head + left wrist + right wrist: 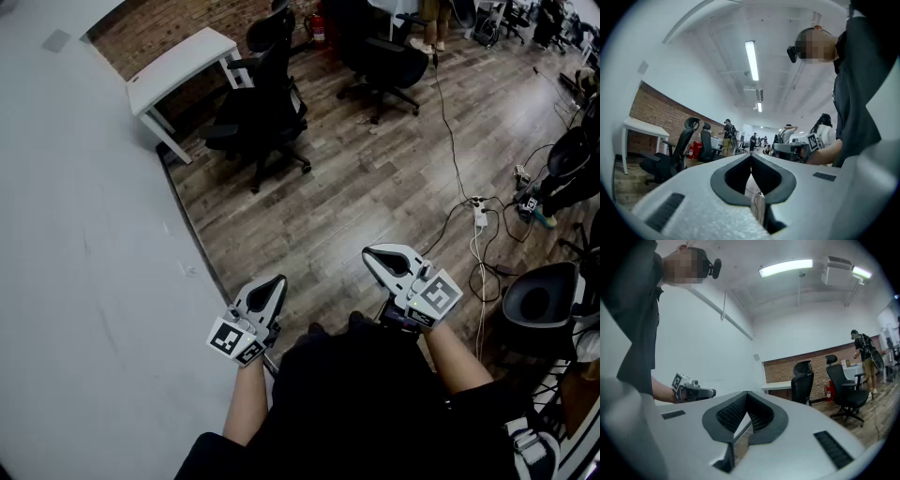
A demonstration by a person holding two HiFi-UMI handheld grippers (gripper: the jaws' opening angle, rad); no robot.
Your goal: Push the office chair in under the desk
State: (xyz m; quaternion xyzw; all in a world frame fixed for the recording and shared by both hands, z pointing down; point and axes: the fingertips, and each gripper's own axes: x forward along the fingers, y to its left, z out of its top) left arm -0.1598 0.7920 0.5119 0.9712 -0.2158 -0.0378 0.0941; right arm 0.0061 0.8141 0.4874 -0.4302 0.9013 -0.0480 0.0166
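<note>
Facing the wall (75, 234), office chair (255, 114) beside desk (178, 64).

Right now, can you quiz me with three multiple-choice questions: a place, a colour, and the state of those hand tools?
1. Where is the white desk? A by the brick wall; B mid-floor; C at the person's feet.
2. The office chair beside it is: A red; B black; C white.
3. The fingers of the left gripper and right gripper are: A wide open; B gripping a cable; C closed, empty.
Answers: 1 A, bricks sit just behind it. 2 B, all black. 3 C, tips meet with nothing between.
</note>
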